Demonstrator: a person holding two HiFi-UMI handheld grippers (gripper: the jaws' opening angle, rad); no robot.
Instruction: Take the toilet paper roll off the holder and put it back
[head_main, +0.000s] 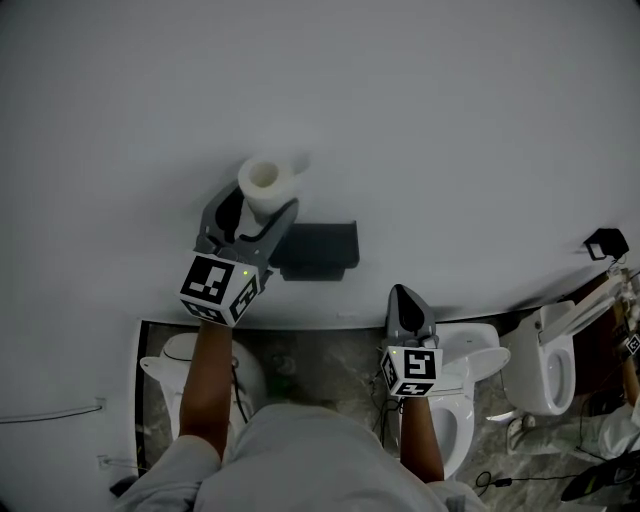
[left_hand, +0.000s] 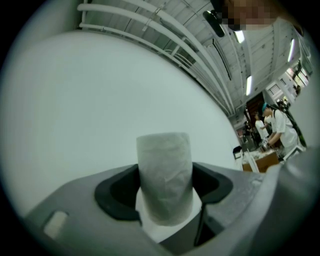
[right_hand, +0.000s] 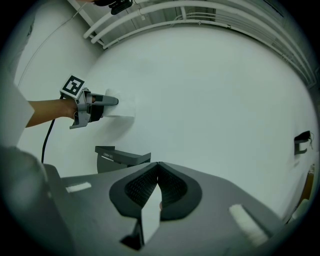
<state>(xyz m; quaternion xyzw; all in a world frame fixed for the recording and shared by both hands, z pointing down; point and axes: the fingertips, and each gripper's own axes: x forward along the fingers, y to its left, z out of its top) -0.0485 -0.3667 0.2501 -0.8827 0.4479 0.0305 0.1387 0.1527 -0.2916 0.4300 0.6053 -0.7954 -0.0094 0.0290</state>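
The plain pale wall (head_main: 450, 110) carries a dark holder (head_main: 318, 250). Up-left of it, the left gripper (head_main: 257, 210) pinches the toilet paper roll (head_main: 268, 180); down-right of it, the right gripper (head_main: 405, 298) has its jaws pressed together.

The white, cylindrical toilet paper roll (head_main: 268, 180) is off its holder, clamped across its soft sides between the jaws of the left gripper (head_main: 262, 208), with its hollow core end showing. The dark grey, boxy wall-mounted holder (head_main: 318, 250) sits just below and to its right, apart from it.
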